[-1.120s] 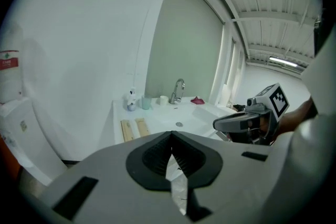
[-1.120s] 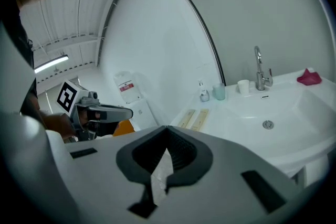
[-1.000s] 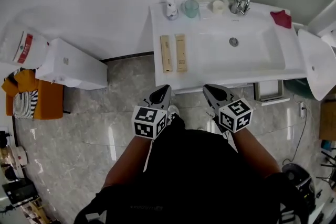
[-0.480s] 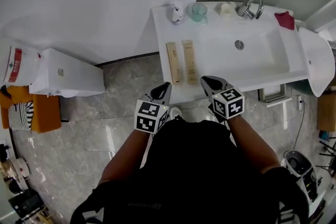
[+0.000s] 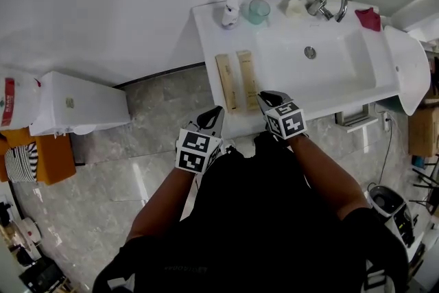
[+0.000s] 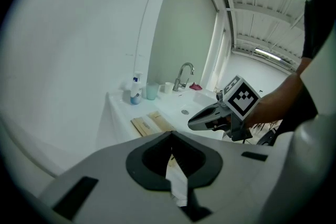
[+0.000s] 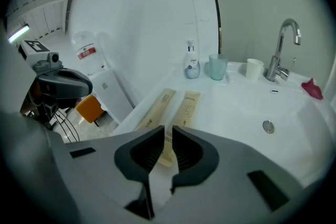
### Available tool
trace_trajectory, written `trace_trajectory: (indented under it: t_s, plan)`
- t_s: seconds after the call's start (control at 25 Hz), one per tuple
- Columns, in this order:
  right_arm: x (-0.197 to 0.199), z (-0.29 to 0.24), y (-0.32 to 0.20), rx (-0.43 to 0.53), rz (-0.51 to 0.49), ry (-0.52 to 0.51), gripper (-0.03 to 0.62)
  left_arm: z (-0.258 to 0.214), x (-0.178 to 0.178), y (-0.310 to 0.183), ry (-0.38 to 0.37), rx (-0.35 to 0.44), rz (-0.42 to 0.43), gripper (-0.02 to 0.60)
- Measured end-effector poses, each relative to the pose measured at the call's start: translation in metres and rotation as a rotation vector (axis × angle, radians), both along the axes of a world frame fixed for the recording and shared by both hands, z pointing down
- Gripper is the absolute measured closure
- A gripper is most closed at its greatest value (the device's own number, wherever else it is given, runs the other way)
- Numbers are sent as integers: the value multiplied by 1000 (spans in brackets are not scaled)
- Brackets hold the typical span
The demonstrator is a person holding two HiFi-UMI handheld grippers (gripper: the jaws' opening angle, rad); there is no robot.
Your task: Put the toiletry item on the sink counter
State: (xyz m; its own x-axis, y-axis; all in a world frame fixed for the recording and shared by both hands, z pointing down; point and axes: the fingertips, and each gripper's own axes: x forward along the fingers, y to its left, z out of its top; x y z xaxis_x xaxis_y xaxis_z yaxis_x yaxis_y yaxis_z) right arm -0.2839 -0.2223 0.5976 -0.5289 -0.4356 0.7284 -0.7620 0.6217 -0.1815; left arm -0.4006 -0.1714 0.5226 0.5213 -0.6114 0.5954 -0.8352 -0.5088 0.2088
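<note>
Right gripper [image 5: 265, 97], empty, jaws just opening a crack, near two tan packets [image 5: 246, 79] on the sink surface [image 5: 209, 38]; left gripper [image 5: 217, 110] closed, empty

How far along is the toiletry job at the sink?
Done: two tan packets lie flat on the counter beside the basin. In hand: nothing; the right gripper is by their near ends, its jaws just opening slightly with nothing between them; left gripper shut, off the counter. Left: probably a grasp on a packet, none begun.
</note>
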Motion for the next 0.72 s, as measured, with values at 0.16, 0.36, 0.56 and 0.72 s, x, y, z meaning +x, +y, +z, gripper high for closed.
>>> trace_trajectory:
  t_s: [0.16,0.36,0.56,0.72]
  plan:
    - [-2,17,-6,-29,-8,42,511,7,1,0,-9,-1,9,577]
    - [-5,38,-10,-92,-26,62,454,11,-3,-4,-6,-22,-44,576]
    - [-9,57,-18,-155,-13,71,402,9,-2,-7,-13,-26,-47,577]
    - [-13,66,-18,-191,-17,74,382,5,-7,-10,-17,-20,-69,577]
